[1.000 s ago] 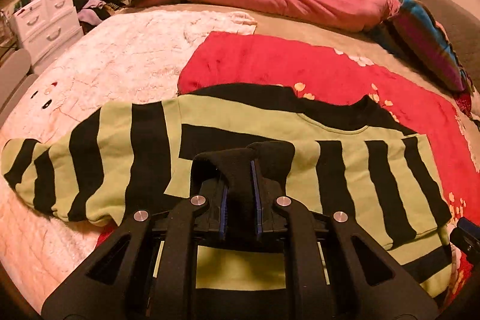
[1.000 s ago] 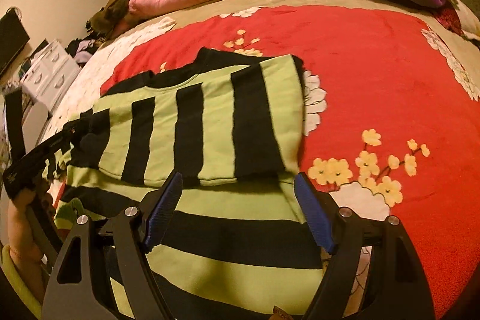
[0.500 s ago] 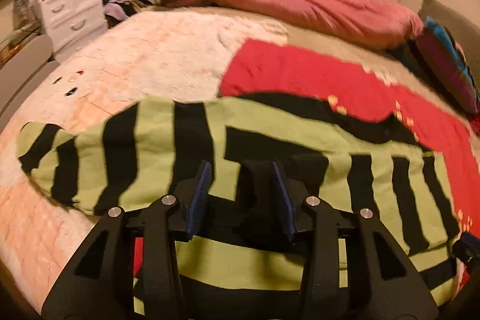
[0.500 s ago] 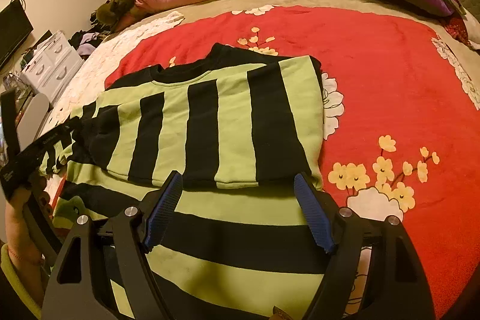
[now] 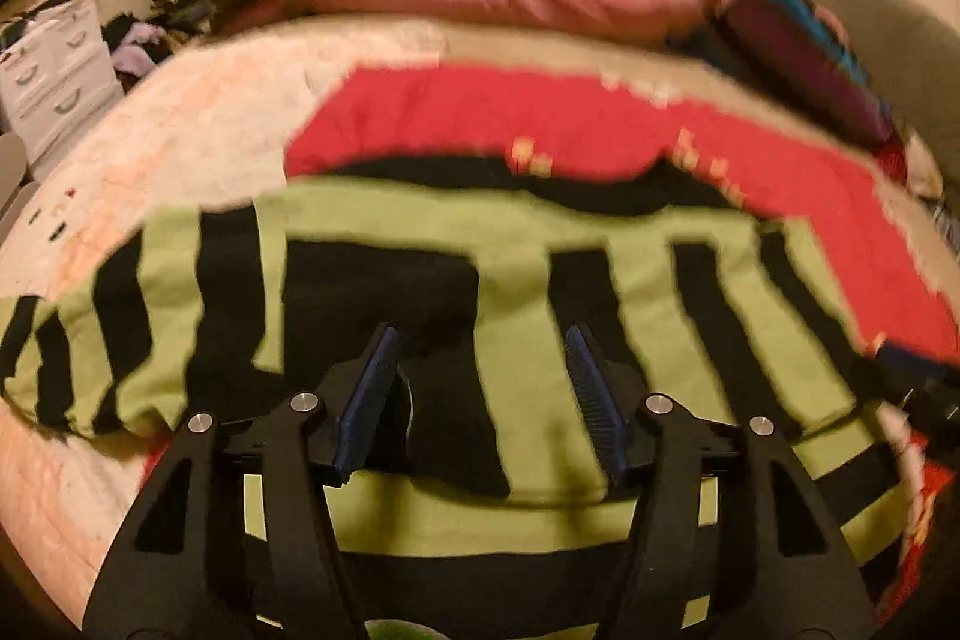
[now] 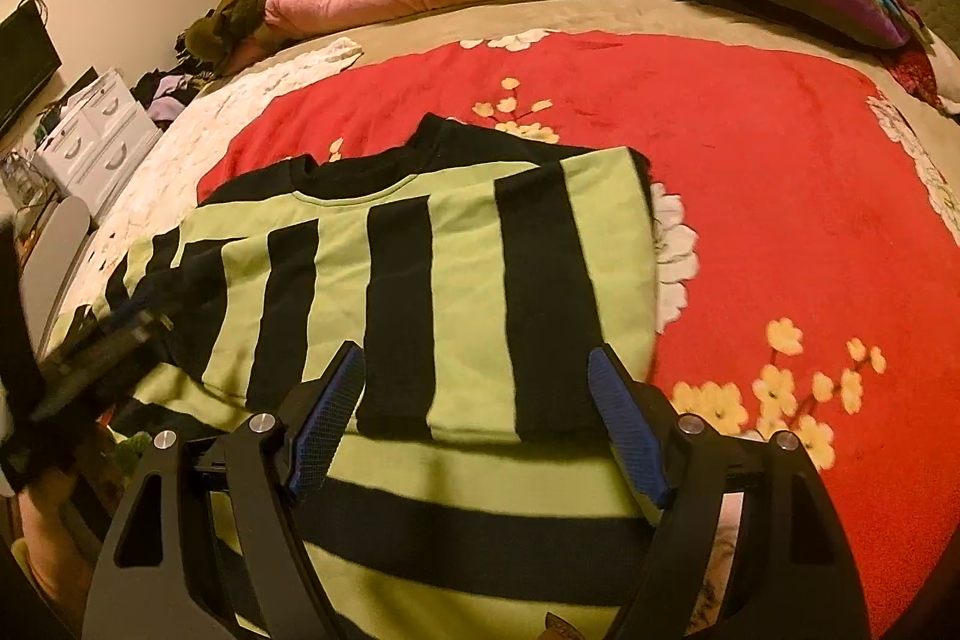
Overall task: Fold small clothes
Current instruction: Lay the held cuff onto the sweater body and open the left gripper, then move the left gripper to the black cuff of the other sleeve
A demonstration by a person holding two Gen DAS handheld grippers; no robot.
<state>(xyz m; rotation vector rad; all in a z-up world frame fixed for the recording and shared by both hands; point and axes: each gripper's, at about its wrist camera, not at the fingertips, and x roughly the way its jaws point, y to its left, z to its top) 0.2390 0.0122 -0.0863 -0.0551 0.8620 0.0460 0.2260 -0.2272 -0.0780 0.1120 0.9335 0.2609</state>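
The striped sweater (image 6: 420,292) lies flat across the centre of the right-wrist view, on the red blanket (image 6: 780,196) that covers the bed. One sleeve is folded over its chest; the other sleeve (image 5: 90,340) trails toward the left edge of the left-wrist frame. It looks like soft, thick fleece: light, limp, likely to sag and drag, so cuffs, hem corners and shoulder seams are the best holds. The left claw (image 5: 480,388) has just been opening; fabric lies under it, not pinched. The right claw (image 6: 477,424) hangs spread above the hem.
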